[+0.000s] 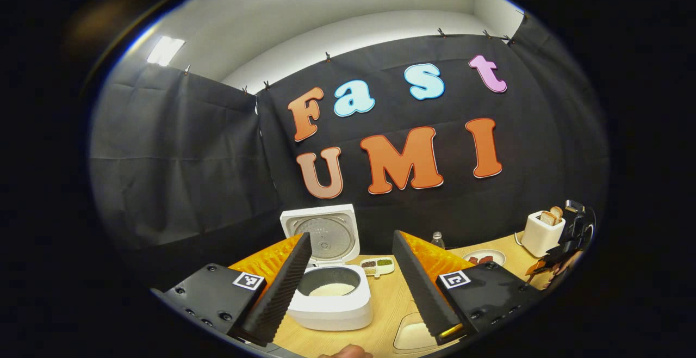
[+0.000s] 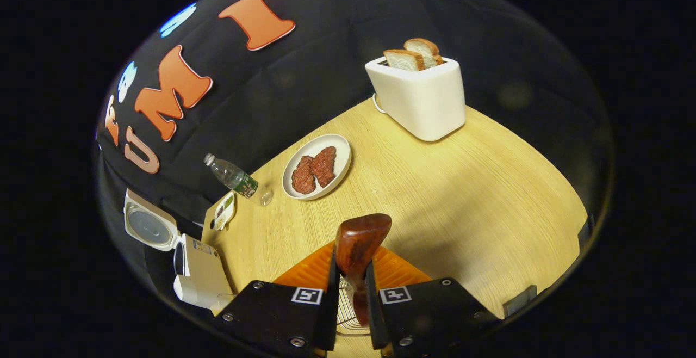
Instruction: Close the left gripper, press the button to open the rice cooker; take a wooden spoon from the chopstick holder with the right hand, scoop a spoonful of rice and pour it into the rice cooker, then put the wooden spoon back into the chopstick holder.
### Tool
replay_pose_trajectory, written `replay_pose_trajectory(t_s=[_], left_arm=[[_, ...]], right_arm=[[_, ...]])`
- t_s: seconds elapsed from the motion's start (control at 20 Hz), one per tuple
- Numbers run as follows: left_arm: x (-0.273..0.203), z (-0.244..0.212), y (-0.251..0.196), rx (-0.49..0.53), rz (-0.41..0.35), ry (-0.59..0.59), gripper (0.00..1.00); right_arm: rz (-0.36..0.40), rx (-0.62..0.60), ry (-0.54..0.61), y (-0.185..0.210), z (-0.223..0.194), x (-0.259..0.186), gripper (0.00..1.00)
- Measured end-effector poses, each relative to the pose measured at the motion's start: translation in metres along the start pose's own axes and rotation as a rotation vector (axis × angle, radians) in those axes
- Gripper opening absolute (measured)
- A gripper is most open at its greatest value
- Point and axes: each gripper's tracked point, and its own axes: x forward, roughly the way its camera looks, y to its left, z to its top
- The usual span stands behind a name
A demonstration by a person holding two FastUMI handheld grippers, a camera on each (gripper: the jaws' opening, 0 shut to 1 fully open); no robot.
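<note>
Rice cooker (image 1: 331, 282) stands lid-up on tabletop (image 2: 435, 184); left gripper (image 1: 350, 287) spread; right gripper (image 2: 350, 292) pinches wooden spoon (image 2: 359, 244).

Left gripper view: camera low over the bench (image 1: 380, 314), facing level at the back wall, open rice cooker (image 1: 331, 287) close ahead between the left claw (image 1: 353, 287) fingers. Right gripper view: camera higher, tilted down at the bench, rolled; toaster (image 2: 421, 94) far ahead of the right claw (image 2: 350, 292), cooker off to its left. Shared: cooker, toaster, meat plate (image 2: 318, 166), bottle (image 2: 232, 177).
</note>
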Motion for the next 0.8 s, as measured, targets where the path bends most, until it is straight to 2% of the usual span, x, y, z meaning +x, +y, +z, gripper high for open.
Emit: replay_pose_trajectory(t_s=[0.45,0.6,0.65,0.7,0.8], left_arm=[[0.017,-0.005,0.002,-0.027,-0.048,-0.002,0.96],[0.021,-0.006,0.003,-0.034,-0.061,-0.003,0.96],[0.022,-0.006,0.003,-0.037,-0.065,-0.003,0.96],[0.024,-0.006,0.005,-0.040,-0.065,-0.003,0.96],[0.024,-0.006,0.010,-0.047,-0.064,-0.005,0.96]], right_arm=[[0.078,-0.010,-0.180,0.004,-0.012,-0.037,0.24],[0.076,-0.005,-0.214,0.004,-0.008,-0.044,0.20],[0.077,0.000,-0.230,0.005,-0.006,-0.050,0.16],[0.083,-0.002,-0.247,0.008,-0.002,-0.052,0.19],[0.076,0.001,-0.282,0.013,0.008,-0.065,0.19]])
